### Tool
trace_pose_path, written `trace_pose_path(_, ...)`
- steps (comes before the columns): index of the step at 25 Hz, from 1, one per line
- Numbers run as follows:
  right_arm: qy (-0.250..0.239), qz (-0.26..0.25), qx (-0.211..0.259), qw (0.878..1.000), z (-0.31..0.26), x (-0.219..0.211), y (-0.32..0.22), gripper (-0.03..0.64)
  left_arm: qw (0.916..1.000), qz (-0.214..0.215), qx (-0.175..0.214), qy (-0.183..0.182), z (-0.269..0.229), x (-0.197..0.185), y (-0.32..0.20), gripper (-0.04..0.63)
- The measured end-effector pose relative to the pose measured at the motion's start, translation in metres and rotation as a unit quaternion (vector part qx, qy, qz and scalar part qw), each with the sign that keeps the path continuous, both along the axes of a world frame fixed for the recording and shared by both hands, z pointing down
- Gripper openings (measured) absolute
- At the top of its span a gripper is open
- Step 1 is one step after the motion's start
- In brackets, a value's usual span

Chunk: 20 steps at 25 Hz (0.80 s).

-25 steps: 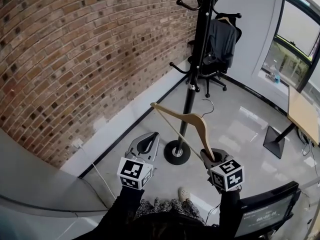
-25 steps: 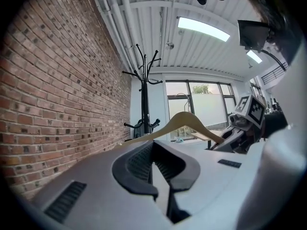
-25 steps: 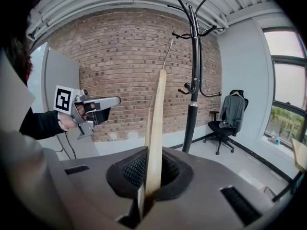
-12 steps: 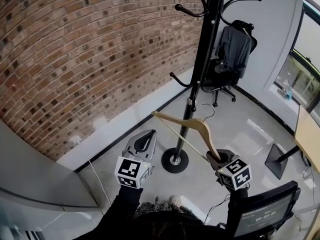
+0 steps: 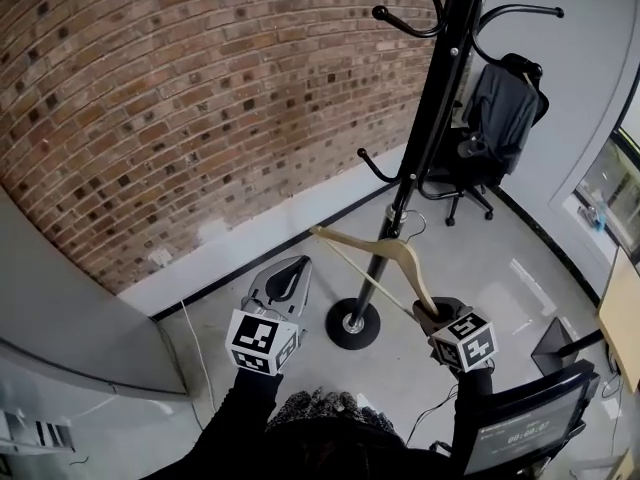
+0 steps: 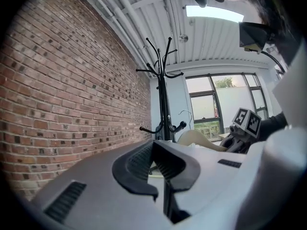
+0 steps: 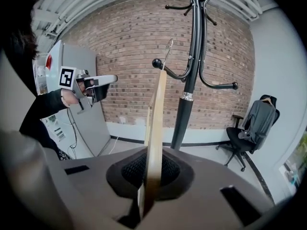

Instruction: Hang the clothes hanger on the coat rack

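Observation:
My right gripper (image 5: 437, 315) (image 7: 146, 188) is shut on one end of a light wooden clothes hanger (image 5: 385, 264) (image 7: 155, 123). The hanger's wire hook (image 5: 411, 224) (image 7: 168, 48) points up, close in front of the black coat rack (image 5: 432, 118) (image 7: 193, 51), just below a low rack arm. The rack stands on a round base (image 5: 353, 325) before the brick wall. My left gripper (image 5: 283, 283) (image 6: 160, 174) is shut and holds nothing, left of the hanger.
A brick wall (image 5: 180, 98) runs along the left. A black office chair (image 5: 490, 138) with a dark jacket draped on it stands behind the rack. A monitor (image 5: 520, 436) sits at the lower right, and a grey panel (image 5: 60, 308) stands at the lower left.
The view has shifted closer to the rack. The hanger in my right gripper has moved nearer the rack pole, its hook now beside the lower arm. My left gripper keeps its place.

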State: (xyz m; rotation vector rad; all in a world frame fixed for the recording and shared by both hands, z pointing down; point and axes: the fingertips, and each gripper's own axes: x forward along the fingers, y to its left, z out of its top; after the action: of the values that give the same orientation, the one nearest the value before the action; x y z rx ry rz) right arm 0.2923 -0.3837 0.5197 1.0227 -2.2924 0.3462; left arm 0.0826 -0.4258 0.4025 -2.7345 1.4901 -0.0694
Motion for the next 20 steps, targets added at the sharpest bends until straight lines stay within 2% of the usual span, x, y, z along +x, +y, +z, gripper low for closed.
trace_pose_path(9, 0.014, -0.016, -0.020, 1.000, 0.025, 0.006, -0.033, 0.006, 0.9994, -0.034, -0.008, -0.001, 0.005, -0.004, -0.008, 0.006)
trace_pose_path(20, -0.002, -0.025, -0.034, 0.999, 0.047, -0.001, -0.049, 0.006, 0.9981, -0.058, -0.017, -0.017, 0.011, -0.013, -0.012, 0.006)
